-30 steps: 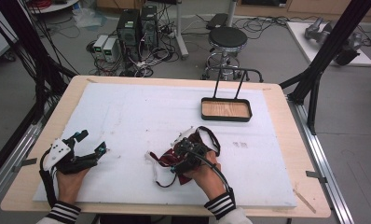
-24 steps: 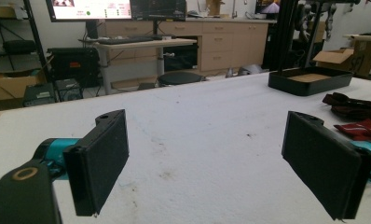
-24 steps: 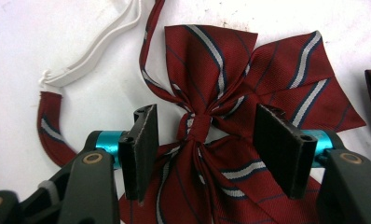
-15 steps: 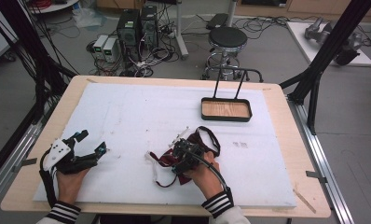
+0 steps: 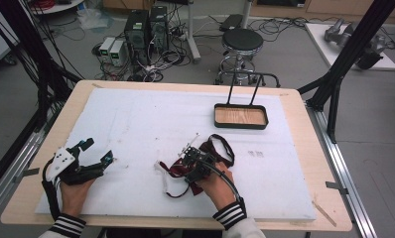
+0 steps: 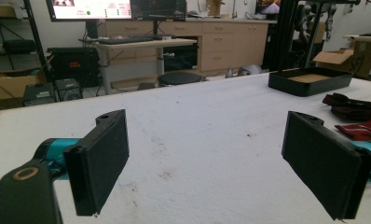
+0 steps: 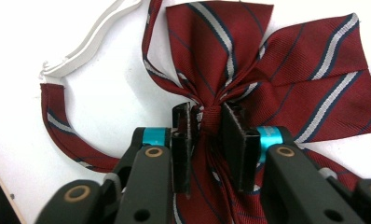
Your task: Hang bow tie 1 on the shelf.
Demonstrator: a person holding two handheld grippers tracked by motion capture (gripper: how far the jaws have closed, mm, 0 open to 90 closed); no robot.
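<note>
A white sheet (image 5: pixel 151 119) is covering most of the wooden worktop (image 5: pixel 304 124), with computer towers (image 5: pixel 146 27), tangled cables and a round stool (image 5: pixel 241 40) standing on the grey floor beyond its far edge. Near the front of the sheet a dark red striped bow tie (image 7: pixel 249 60) is lying flat, its neck strap curling off to one side and ending in a white band (image 7: pixel 88 39). The right gripper (image 5: pixel 195 161) is pressing down over the bow, and its jaws have just been closing: they are now pinching the knot at the bow's middle from both sides. The left gripper (image 5: pixel 86 158) is resting well apart at the left of the sheet, its jaws standing wide apart with only bare sheet between them. A black tray (image 5: pixel 240 116) with a wooden floor and a tall wire handle is sitting toward the far right of the sheet, well clear of both hands. Nothing is lying between the bow tie and the tray.
</note>
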